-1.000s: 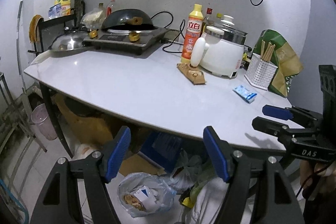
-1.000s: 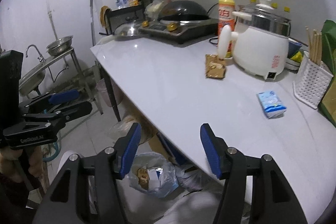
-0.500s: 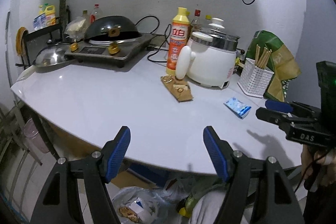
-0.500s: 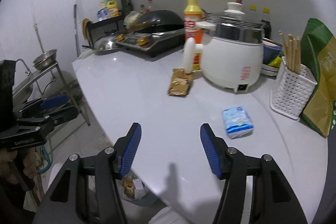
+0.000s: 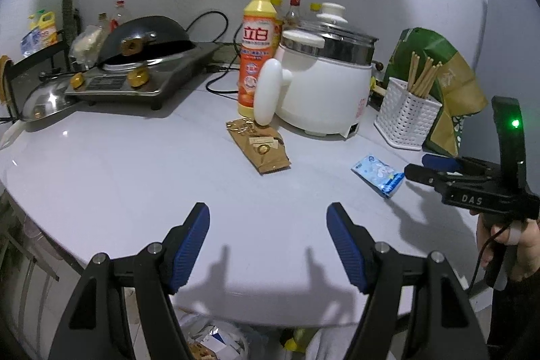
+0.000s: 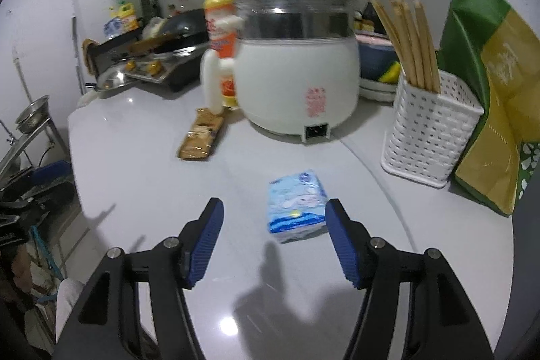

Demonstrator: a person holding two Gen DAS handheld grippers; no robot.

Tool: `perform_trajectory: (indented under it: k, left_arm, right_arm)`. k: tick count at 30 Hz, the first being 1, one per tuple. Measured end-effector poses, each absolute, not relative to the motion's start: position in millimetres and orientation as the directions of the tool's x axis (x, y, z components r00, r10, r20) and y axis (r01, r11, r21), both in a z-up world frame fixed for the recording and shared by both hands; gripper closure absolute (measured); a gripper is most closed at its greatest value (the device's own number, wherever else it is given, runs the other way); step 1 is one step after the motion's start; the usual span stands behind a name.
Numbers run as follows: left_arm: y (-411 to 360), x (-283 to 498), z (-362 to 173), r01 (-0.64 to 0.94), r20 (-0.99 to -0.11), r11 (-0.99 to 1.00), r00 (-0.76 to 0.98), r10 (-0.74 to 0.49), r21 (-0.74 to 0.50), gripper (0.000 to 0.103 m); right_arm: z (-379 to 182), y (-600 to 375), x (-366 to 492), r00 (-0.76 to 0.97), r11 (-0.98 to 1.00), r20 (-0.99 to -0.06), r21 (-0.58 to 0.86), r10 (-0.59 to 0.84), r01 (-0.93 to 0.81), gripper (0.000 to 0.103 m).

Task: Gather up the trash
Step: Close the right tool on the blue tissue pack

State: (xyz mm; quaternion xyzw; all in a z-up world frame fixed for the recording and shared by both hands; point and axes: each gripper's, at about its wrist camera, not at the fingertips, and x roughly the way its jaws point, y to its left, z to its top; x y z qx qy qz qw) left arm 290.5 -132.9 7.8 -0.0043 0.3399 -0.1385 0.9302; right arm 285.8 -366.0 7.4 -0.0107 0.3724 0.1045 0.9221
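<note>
A brown snack wrapper (image 5: pixel 260 148) (image 6: pixel 202 134) lies on the white table (image 5: pixel 118 177) in front of the orange bottle. A blue and white packet (image 5: pixel 378 174) (image 6: pixel 297 210) lies further right. My left gripper (image 5: pixel 268 225) is open above the table's near part, short of the brown wrapper, nothing between its fingers. My right gripper (image 6: pixel 274 221) (image 5: pixel 416 166) hovers just before the blue packet; its jaws are opening and the pads do not touch the packet. A clear bag of trash (image 5: pixel 209 343) shows under the table edge.
A white cooker (image 5: pixel 324 86) (image 6: pixel 297 73), an orange detergent bottle (image 5: pixel 258 56), a stove with a black wok (image 5: pixel 145 39), a white chopstick basket (image 5: pixel 406 113) (image 6: pixel 428 137) and a green-yellow bag (image 6: pixel 496 97) stand along the back. A hand (image 5: pixel 513 242) holds the right gripper.
Both grippers have moved forward over the table, from its edge toward the wrappers. The blue packet now lies just ahead of the right fingers, whose gap looks slightly wider.
</note>
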Motion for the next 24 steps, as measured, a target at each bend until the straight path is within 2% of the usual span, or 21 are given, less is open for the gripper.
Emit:
perform_trajectory:
  k: [14,22,23,24]
  left_arm:
    - [-163,365,-19,0.313,-0.686,0.948,0.679,-0.263,-0.054,0.031]
    - [-179,414,-36,0.302,-0.734,0.953,0.644,-0.216,-0.015,0.031]
    - [-180,420,-37,0.291,-0.740,0.957,0.643,-0.199,-0.005,0.031]
    - [-181,426,-38,0.276,-0.744,0.961,0.643,-0.184,0.001,0.031]
  right_arm:
    - [-35,-360,346,0.586,0.969,-0.793,0.022,0.168,-0.248,0.040]
    - [-50,-352,355,0.567,0.966,-0.814,-0.028,0.127,-0.257,0.040]
    - [-50,-350,355,0.565,0.964,-0.816,-0.032,0.127,-0.263,0.040]
    - [-50,-349,355,0.562,0.962,-0.817,-0.031,0.133,-0.272,0.047]
